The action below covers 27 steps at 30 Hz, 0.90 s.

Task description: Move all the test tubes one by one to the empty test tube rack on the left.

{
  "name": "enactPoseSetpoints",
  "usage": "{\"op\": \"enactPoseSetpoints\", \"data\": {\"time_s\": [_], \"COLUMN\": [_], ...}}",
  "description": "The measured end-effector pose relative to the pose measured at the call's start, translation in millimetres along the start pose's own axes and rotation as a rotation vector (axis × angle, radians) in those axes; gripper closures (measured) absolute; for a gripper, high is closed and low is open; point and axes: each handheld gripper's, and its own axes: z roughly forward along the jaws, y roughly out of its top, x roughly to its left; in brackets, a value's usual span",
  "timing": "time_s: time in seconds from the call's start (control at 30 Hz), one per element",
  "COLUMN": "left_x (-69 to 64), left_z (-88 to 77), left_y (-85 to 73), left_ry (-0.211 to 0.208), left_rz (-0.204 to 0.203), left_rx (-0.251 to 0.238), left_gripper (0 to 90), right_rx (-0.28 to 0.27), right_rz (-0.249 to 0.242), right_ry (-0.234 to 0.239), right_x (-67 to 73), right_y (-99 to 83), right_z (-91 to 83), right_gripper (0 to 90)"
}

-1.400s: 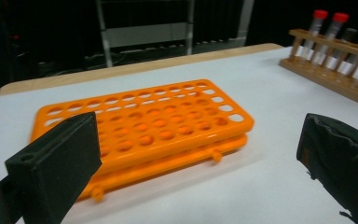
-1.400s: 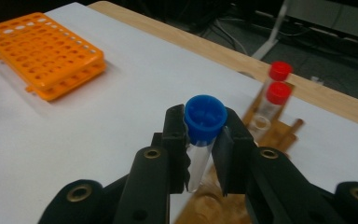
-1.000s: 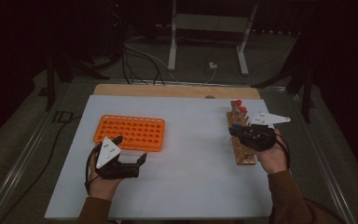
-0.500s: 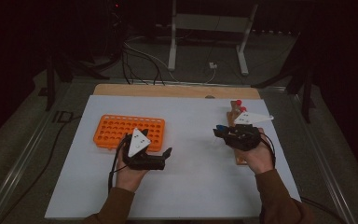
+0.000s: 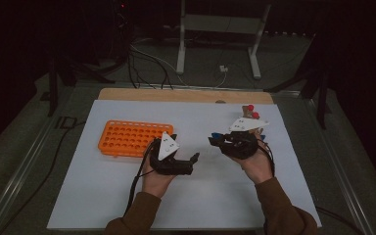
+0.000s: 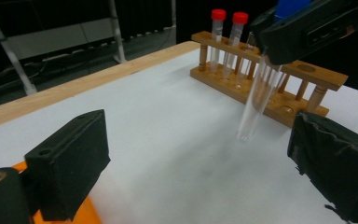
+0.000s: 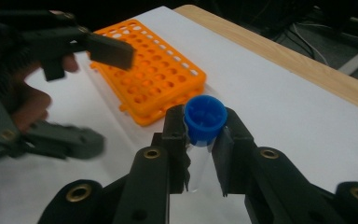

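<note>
The risk sits nearest, in the right gripper (image 7: 204, 154). Its jaws are clamped on a clear test tube with a blue cap (image 7: 205, 122), pinching the glass just under the cap, so the long body hangs free below the grip. In the left gripper view that tube (image 6: 260, 95) slants over the white table sheet (image 6: 168, 140), its rounded end clear of the sheet and just in front of the wooden rack (image 6: 279, 77). A smooth, round tube held so high could pivot or slide in the pads if the hand jerks. If it drops, it could roll on the sheet or crack.

A little farther from the tube, the left gripper (image 5: 188, 159) faces it with its jaws wide apart and nothing between them; they have just begun to narrow. If this is a handover, closing before the tube is centred between the pads could knock it sideways out of the right grip, and letting go too early would leave it held by neither.

Beyond the left gripper lies the orange tube rack (image 5: 132, 138), probably the destination. Its holes are small and close-set, so a tilted tube could catch on a rim.

Behind the tube, two red-capped tubes (image 6: 227, 39) stand upright in the wooden rack; a backward swing could strike them.
</note>
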Motion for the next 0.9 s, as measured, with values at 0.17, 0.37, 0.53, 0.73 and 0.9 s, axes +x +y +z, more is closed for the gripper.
{"op": "enactPoseSetpoints", "data": {"time_s": [0.17,0.37,0.53,0.73,0.9], "left_x": [-8.3,-16.1,-22.0,-23.0,-23.4], "left_z": [7.7,13.5,16.3,16.7,16.1], "left_y": [1.8,3.9,4.1,2.9,3.0], "left_ry": [-0.006,0.008,0.0,-0.031,-0.05], "left_rz": [0.01,0.008,0.021,0.025,0.02], "left_rx": [0.008,0.003,-0.007,-0.007,-0.019], "left_gripper": [12.1,26.0,48.7,67.0,74.4], "right_rx": [-0.004,-0.007,-0.006,-0.008,-0.007], "right_rz": [0.003,0.007,0.002,0.01,0.017], "right_ry": [0.027,0.054,0.068,0.082,0.088], "right_x": [7.0,16.0,20.6,21.0,21.1], "right_y": [3.1,7.4,9.6,9.1,8.5], "right_z": [6.7,15.7,19.6,20.2,20.8], "right_gripper": [76.2,76.2,76.2,76.2,76.2]}}
